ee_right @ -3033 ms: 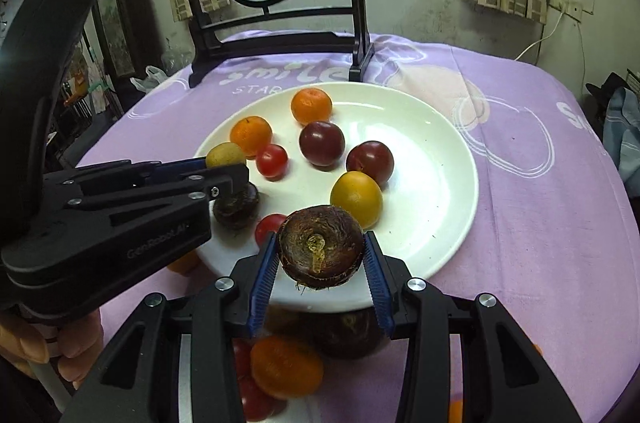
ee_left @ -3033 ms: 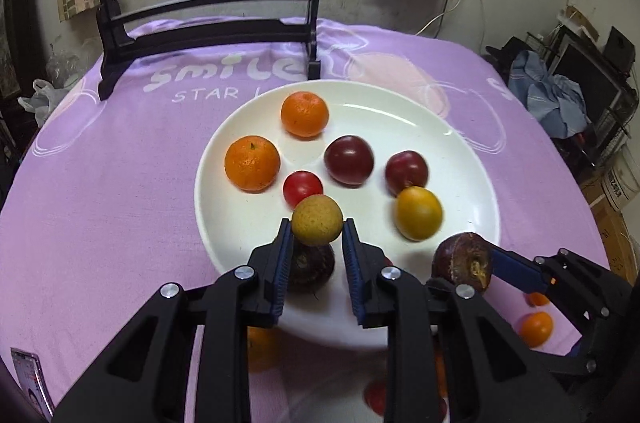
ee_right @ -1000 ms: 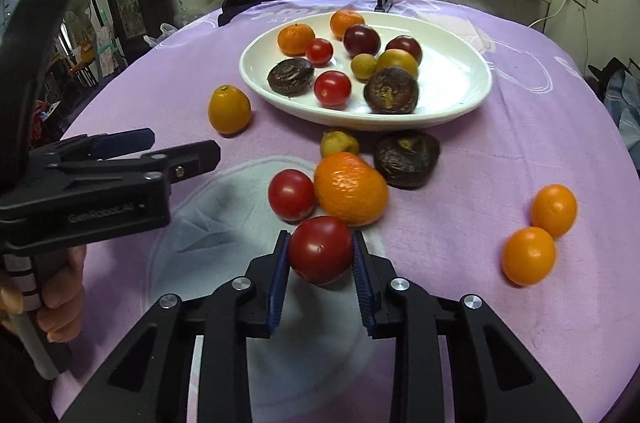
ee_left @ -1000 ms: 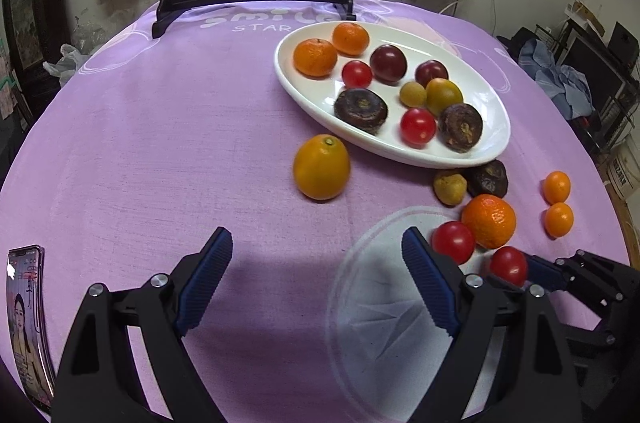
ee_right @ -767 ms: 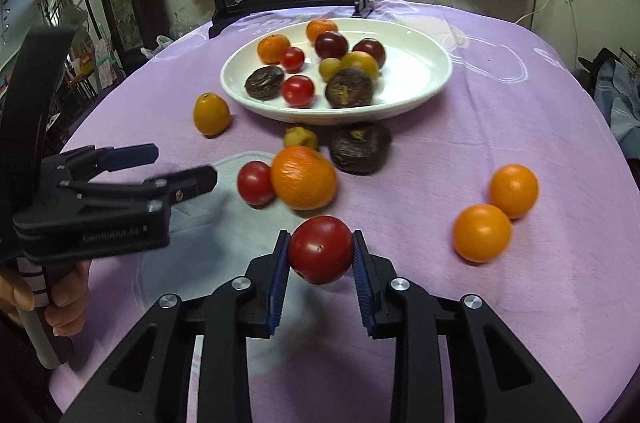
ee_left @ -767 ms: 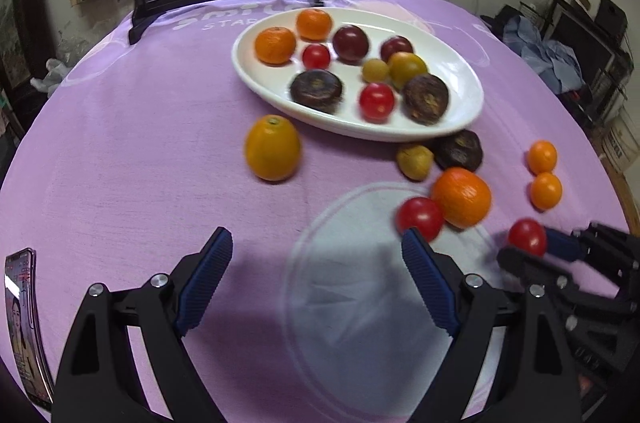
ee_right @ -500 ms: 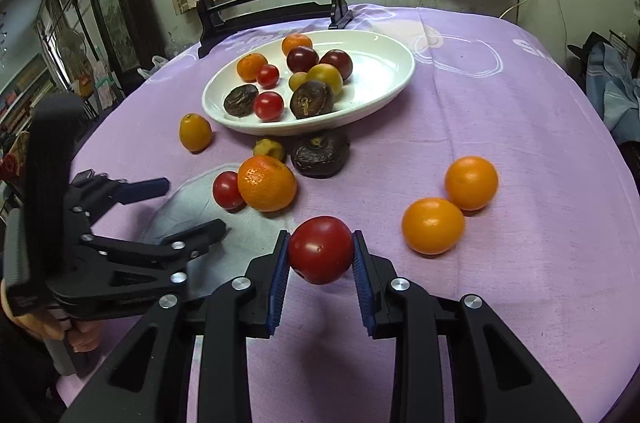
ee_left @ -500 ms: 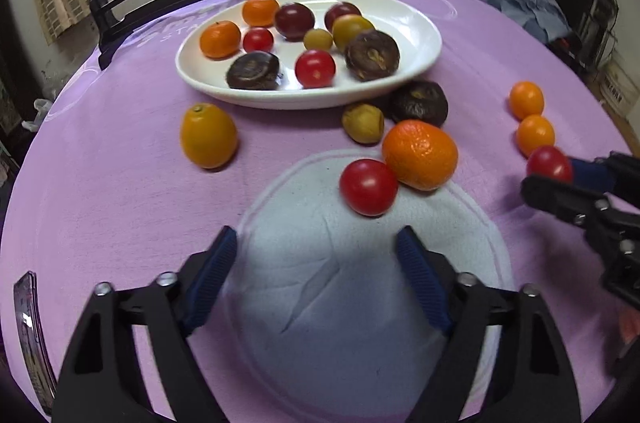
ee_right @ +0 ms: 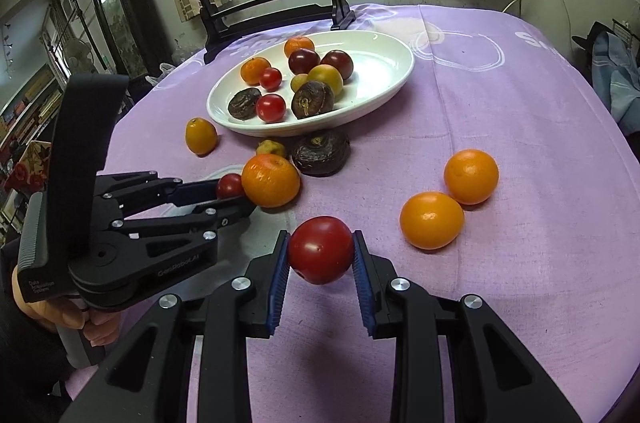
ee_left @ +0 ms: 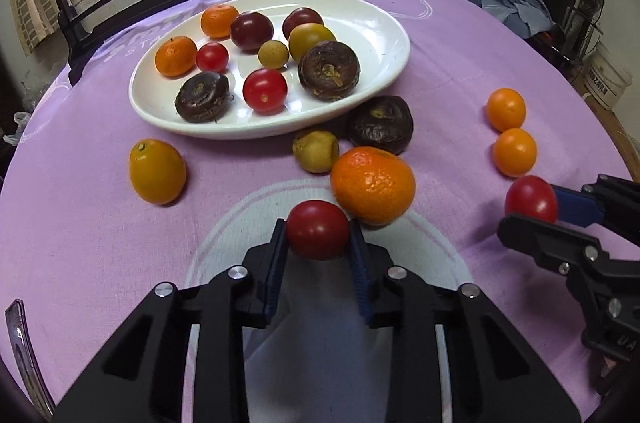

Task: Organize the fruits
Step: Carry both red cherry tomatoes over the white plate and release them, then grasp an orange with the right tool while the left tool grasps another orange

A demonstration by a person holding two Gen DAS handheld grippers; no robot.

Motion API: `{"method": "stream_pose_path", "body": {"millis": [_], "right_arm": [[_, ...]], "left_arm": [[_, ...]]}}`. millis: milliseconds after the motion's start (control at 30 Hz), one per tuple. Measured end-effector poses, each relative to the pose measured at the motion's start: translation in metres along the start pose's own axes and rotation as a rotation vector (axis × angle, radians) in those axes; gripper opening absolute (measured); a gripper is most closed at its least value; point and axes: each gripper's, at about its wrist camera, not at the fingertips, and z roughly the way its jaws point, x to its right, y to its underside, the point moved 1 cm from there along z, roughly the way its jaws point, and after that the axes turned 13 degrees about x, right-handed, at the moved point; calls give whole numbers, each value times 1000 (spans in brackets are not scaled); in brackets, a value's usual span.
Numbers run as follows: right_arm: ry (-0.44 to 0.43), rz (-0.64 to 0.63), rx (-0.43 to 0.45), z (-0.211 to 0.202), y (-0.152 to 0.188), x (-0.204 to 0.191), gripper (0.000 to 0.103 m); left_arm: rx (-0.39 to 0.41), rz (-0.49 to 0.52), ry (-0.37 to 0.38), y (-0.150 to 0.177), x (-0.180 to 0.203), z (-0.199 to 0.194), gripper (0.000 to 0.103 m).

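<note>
Two red tomatoes are each clamped in a gripper: the left gripper (ee_left: 319, 243), whose jaws have just been closing, pinches one tomato (ee_left: 318, 235) just beside a large orange (ee_left: 373, 185), while the right gripper (ee_right: 321, 257) grips the other tomato (ee_right: 321, 249) above the purple cloth (ee_right: 520, 103) of the worktop. Beyond them a white plate (ee_right: 384, 63) holds mixed fruit, with more fruit loose on the cloth before it and two small oranges (ee_right: 432, 219) lying apart at right.

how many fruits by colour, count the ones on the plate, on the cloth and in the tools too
red fruits: 4
dark maroon fruits: 2
dark brown fruits: 3
orange fruits: 6
yellow fruits: 3
total: 18
</note>
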Motion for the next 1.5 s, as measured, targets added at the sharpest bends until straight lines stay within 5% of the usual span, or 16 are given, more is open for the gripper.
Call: {"method": "stream_pose_path", "body": {"millis": [400, 700, 900, 1000, 1367, 1500], "right_arm": [[-7, -122, 72, -5, -37, -32, 31], [5, -205, 92, 61, -88, -62, 31], [67, -180, 38, 114, -102, -58, 32], [91, -137, 21, 126, -103, -49, 44], [49, -79, 85, 52, -83, -18, 57], [118, -65, 93, 20, -65, 11, 58]], "left_arm": [[126, -59, -4, -41, -36, -45, 29], [104, -148, -105, -102, -75, 15, 29], [43, -183, -135, -112, -92, 54, 30], [32, -213, -167, -112, -98, 62, 61], [121, -230, -127, -80, -86, -4, 74], [116, -208, -126, -52, -77, -22, 76]]}}
